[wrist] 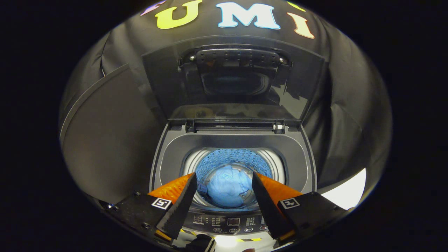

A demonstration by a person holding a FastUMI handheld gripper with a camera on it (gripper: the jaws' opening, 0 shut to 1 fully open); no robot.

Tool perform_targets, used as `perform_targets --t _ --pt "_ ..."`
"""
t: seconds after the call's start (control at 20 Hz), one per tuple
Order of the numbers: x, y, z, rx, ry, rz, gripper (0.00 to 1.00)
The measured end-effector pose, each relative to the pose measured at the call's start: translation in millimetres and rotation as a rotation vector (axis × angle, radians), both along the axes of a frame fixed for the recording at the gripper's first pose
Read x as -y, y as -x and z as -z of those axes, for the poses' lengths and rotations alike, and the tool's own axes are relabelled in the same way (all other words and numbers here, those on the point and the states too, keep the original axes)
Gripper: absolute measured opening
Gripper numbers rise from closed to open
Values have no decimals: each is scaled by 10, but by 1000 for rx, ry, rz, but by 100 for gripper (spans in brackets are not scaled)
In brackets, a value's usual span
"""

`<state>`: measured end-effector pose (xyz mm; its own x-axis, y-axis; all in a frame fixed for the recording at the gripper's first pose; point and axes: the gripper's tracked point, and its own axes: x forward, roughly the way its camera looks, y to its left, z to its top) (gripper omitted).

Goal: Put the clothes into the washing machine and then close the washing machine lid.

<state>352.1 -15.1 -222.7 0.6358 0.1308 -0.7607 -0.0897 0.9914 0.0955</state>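
A top-loading washing machine (164, 154) stands just ahead of me with its lid (234, 80) raised upright at the back. Down in the drum (231, 157) lies a bundle of blue clothes (227, 187). My gripper (224, 183) hovers above the machine's front edge, open, its fingers spread wide apart with nothing between them; the clothes show through the gap, well below the fingertips (191, 180).
The control panel (231, 221) runs along the machine's near edge, under my fingers. A grey panel (112, 133) stands left of the machine. Black cloth hangs behind and to the right, with a bright patch of floor (350, 190) at the lower right.
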Motion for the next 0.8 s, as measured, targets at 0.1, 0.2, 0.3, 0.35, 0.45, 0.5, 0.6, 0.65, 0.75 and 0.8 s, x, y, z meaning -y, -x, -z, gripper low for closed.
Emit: perform_targets --t 0.1,0.2,0.3,0.35,0.45,0.5,0.6,0.65,0.75,0.8 --pt "11 -3 -39 13 -1 11 96" --pt "17 -13 -112 36 -1 24 96" --pt "26 -63 -253 95 1 33 97" --pt "22 -91 -338 135 -2 35 97" --pt "18 -155 -541 217 -7 34 97" --pt "18 -191 -663 263 -7 34 97" --pt "20 -250 -906 350 -12 34 96" --pt "19 -270 -1015 392 -20 34 96" --pt "16 -314 -1259 473 -27 35 96" --pt "21 -346 -1372 507 -25 37 96"
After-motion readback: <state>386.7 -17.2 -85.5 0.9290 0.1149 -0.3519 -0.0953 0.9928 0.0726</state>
